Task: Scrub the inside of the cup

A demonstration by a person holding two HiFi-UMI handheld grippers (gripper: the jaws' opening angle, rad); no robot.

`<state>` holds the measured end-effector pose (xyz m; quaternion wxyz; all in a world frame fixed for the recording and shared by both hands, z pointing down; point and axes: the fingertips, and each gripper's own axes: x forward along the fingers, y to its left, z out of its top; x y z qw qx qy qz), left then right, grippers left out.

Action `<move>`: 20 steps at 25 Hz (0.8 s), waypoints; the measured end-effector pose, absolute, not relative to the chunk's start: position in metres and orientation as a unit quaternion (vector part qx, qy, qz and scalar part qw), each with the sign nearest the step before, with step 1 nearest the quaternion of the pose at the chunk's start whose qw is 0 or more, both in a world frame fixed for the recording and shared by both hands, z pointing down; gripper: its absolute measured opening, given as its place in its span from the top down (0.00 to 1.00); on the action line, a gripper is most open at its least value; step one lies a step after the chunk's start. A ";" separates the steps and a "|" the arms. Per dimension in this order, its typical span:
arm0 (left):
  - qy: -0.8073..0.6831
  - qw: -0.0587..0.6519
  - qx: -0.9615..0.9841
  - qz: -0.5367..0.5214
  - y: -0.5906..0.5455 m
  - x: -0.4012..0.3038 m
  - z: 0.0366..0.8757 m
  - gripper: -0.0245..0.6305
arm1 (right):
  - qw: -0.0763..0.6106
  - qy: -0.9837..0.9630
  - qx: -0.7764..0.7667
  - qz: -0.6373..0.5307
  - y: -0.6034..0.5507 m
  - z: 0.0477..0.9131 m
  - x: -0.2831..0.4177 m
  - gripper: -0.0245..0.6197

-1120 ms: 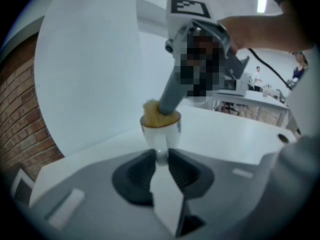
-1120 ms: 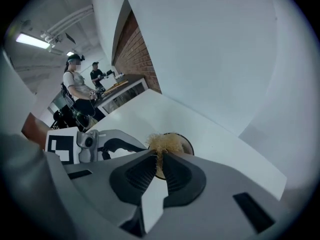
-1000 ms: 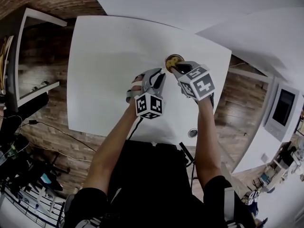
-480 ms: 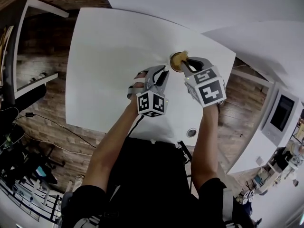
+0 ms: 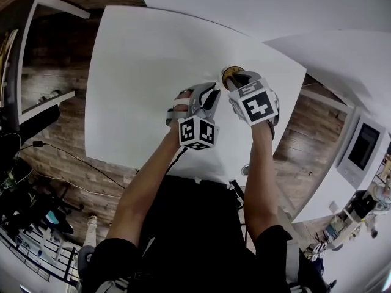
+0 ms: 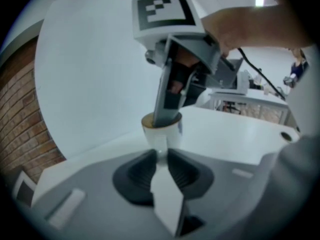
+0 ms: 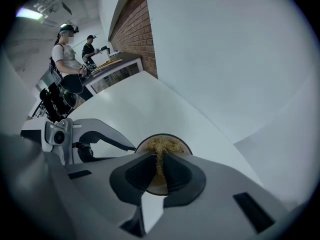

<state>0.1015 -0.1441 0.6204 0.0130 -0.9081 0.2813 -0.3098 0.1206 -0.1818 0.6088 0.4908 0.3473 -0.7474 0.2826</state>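
A small white cup (image 5: 231,72) with a brown inside stands on the white table (image 5: 140,72). My left gripper (image 5: 211,95) reaches it from the left. Its jaws are closing, with the cup's lower side (image 6: 161,134) between the pads. From above, my right gripper (image 5: 237,82) points down into the cup's mouth. It is shut on a straw-coloured fibrous scrubber (image 7: 162,146) that sits inside the cup (image 7: 175,143). In the left gripper view the right gripper's fingers (image 6: 166,111) dip past the rim. The cup's bottom is hidden.
A cable hole (image 5: 245,171) lies in the table near its front edge. A second white table (image 5: 342,60) adjoins on the right. Brick wall and a shelf (image 5: 36,54) stand to the left. Two people (image 7: 67,59) stand by a far counter.
Half a second ago the right gripper was raised with the scrubber showing at the rim. It has come back down into the cup. The left gripper has stayed at the cup.
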 end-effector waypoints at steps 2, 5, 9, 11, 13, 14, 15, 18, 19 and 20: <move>0.280 0.012 -0.908 -0.311 -0.143 0.101 0.620 0.85 | 0.499 -0.744 0.354 0.268 -0.182 0.598 0.125 0.91; 0.278 0.009 -0.910 -0.309 -0.142 0.102 0.619 0.85 | 0.506 -0.737 0.382 0.236 -0.181 0.563 0.138 0.91; 0.278 0.005 -0.911 -0.306 -0.139 0.101 0.618 0.85 | 0.536 -0.721 0.389 0.204 -0.179 0.552 0.147 0.91; 0.277 0.007 -0.911 -0.306 -0.139 0.101 0.617 0.85 | 0.549 -0.719 0.375 0.204 -0.180 0.565 0.144 0.91; 0.278 0.008 -0.910 -0.306 -0.139 0.102 0.616 0.85 | 0.563 -0.719 0.352 0.205 -0.180 0.581 0.139 0.91; 0.279 0.007 -0.910 -0.307 -0.139 0.101 0.617 0.85 | 0.571 -0.719 0.340 0.204 -0.179 0.589 0.136 0.91; 0.280 0.005 -0.909 -0.307 -0.139 0.101 0.617 0.85 | 0.577 -0.719 0.329 0.204 -0.178 0.597 0.134 0.91; 0.282 0.000 -0.909 -0.307 -0.141 0.100 0.619 0.85 | 0.588 -0.718 0.312 0.204 -0.178 0.611 0.131 0.91; 0.282 0.001 -0.909 -0.307 -0.141 0.100 0.619 0.85 | 0.592 -0.716 0.309 0.203 -0.178 0.610 0.131 0.91; 0.283 0.002 -0.909 -0.307 -0.141 0.100 0.619 0.85 | 0.597 -0.714 0.306 0.202 -0.178 0.605 0.132 0.91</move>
